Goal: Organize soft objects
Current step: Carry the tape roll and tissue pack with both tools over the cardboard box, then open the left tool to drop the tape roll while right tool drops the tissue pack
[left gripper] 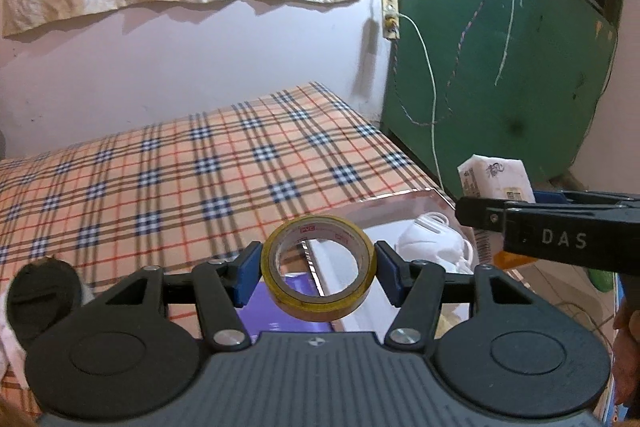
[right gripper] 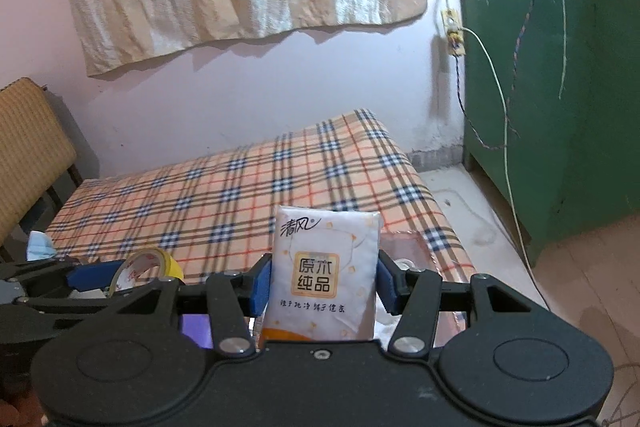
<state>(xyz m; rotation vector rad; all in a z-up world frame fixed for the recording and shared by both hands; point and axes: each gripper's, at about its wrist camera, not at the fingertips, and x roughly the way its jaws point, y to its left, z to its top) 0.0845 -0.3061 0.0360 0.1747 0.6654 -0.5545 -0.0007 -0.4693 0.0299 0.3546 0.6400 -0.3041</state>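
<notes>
My left gripper is shut on a yellow tape roll, held above the near edge of the plaid bed. My right gripper is shut on a white tissue pack with printed characters, held upright. The right gripper and tissue pack show at the right of the left wrist view; the tape roll shows at the left of the right wrist view. Below the grippers is a clear box holding a white face mask.
A purple item lies under the left gripper. A dark round object sits at the left on the bed. A green cabinet stands at the right, with cables hanging from a wall socket. A wicker chair is at the left.
</notes>
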